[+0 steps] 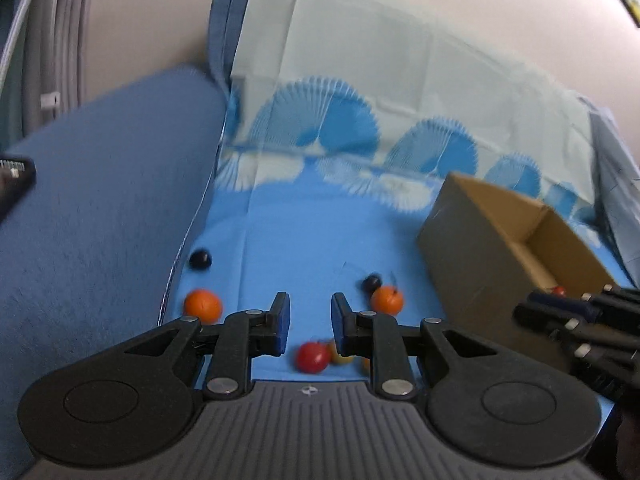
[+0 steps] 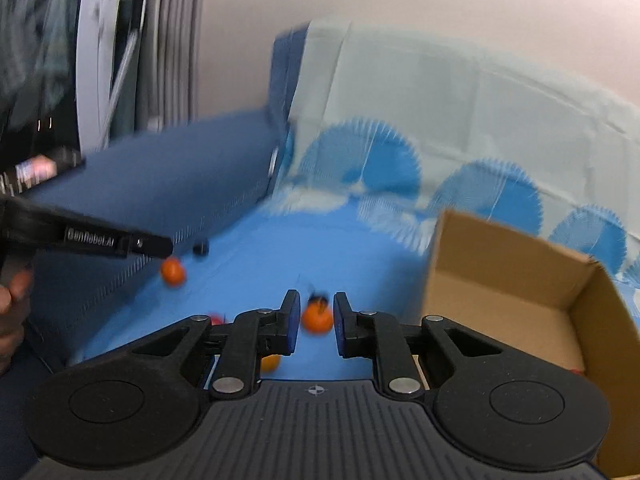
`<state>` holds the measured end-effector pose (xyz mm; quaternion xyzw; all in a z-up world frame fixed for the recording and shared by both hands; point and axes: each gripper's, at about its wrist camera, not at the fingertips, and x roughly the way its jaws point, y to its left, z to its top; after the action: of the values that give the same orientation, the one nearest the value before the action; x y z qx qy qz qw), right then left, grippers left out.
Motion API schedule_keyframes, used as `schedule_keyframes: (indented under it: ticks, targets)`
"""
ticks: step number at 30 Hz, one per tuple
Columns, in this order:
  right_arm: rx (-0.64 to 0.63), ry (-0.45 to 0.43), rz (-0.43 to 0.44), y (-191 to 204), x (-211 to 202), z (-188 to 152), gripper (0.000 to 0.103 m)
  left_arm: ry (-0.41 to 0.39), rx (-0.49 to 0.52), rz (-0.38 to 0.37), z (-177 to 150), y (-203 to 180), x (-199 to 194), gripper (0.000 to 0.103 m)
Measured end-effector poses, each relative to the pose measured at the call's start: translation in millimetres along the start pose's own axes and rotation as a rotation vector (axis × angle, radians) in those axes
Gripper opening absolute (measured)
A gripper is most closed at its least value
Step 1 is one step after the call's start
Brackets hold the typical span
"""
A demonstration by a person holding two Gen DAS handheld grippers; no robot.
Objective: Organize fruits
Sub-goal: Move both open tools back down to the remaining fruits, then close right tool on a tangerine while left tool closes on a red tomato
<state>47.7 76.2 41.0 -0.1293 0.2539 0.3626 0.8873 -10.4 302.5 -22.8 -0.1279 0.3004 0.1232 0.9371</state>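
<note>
Small fruits lie on a blue cloth. In the left wrist view my left gripper (image 1: 310, 322) is open and empty above a red fruit (image 1: 313, 357). One orange (image 1: 203, 305) lies to its left, another orange (image 1: 386, 300) to its right beside a dark fruit (image 1: 371, 281). A second dark fruit (image 1: 199, 259) lies far left. A cardboard box (image 1: 472, 256) stands at the right with a small red fruit (image 1: 557, 290) inside. In the right wrist view my right gripper (image 2: 316, 320) is open, with an orange (image 2: 317, 317) lying on the cloth between its fingers. The box (image 2: 500, 300) is at its right.
A blue sofa armrest (image 1: 108, 216) rises at the left and a cloth-covered backrest (image 1: 400, 80) behind. The left gripper (image 2: 158, 246) reaches in from the left of the right wrist view, near an orange (image 2: 173, 272) and a dark fruit (image 2: 201, 248).
</note>
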Motion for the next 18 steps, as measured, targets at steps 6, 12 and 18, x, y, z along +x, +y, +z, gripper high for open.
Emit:
schedule_keyframes:
  ticks: [6,12,18]
  targets:
    - [-0.086,0.197,-0.014,28.6,50.5,-13.4,0.029,0.112,0.084,-0.011,1.6,-9.9,26.6,0.034]
    - [-0.163,0.317,-0.052,37.9,84.3,-24.6,0.049,0.238,0.13,0.004,-7.8,-17.7,64.0,0.038]
    - [-0.139,0.396,-0.073,33.9,103.2,-31.6,0.049,0.322,0.103,0.008,-11.3,-12.1,89.1,0.038]
